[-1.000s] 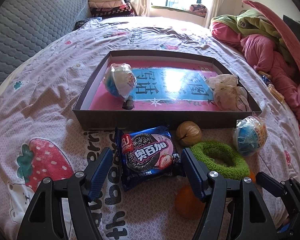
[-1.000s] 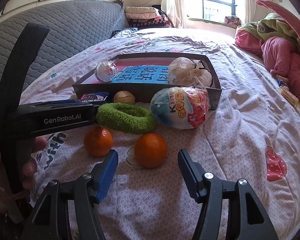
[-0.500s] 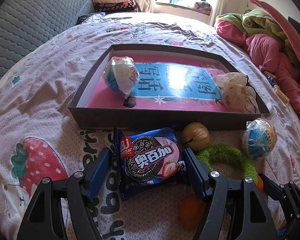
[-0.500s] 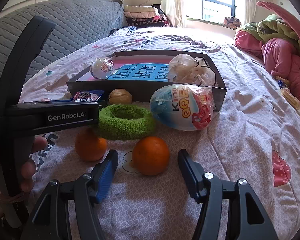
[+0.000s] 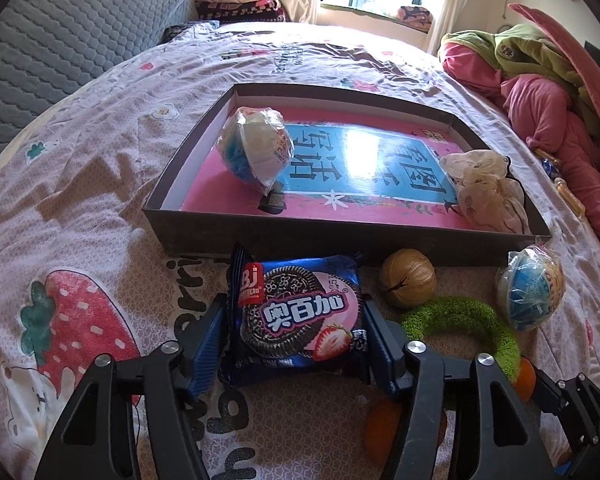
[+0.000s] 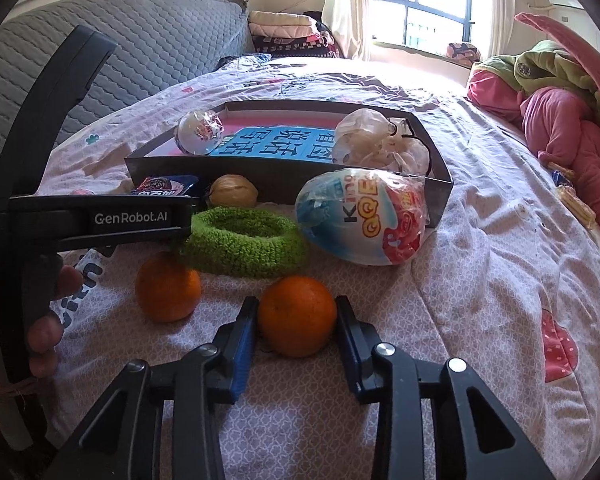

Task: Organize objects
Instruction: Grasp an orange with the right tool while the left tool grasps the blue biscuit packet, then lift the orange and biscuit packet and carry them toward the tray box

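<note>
A blue cookie packet [image 5: 296, 312] with a pink strawberry print lies on the bedspread just in front of the dark tray [image 5: 340, 244]. My left gripper [image 5: 293, 308] straddles it, jaws closing, both blue pads against the packet's sides. In the right wrist view an orange [image 6: 297, 314] sits between the fingers of my right gripper [image 6: 296, 303], whose jaws are closing too, the pads touching the fruit on both sides. A second orange [image 6: 168, 286] lies to its left. The left gripper's black body [image 6: 100, 220] and the person's fingers cross that view's left edge.
In the tray lie a wrapped toy egg [image 5: 256, 148] and a crumpled plastic bag [image 5: 484, 188]. In front of it are a walnut [image 5: 408, 282], a green knitted ring [image 6: 240, 242] and a large wrapped toy egg [image 6: 364, 216]. Pink and green bedding [image 6: 560, 120] is piled at the right.
Both grippers' jaws have narrowed onto what lay between them: the left onto the cookie packet, the right onto the orange. Neither hand has shifted much.
</note>
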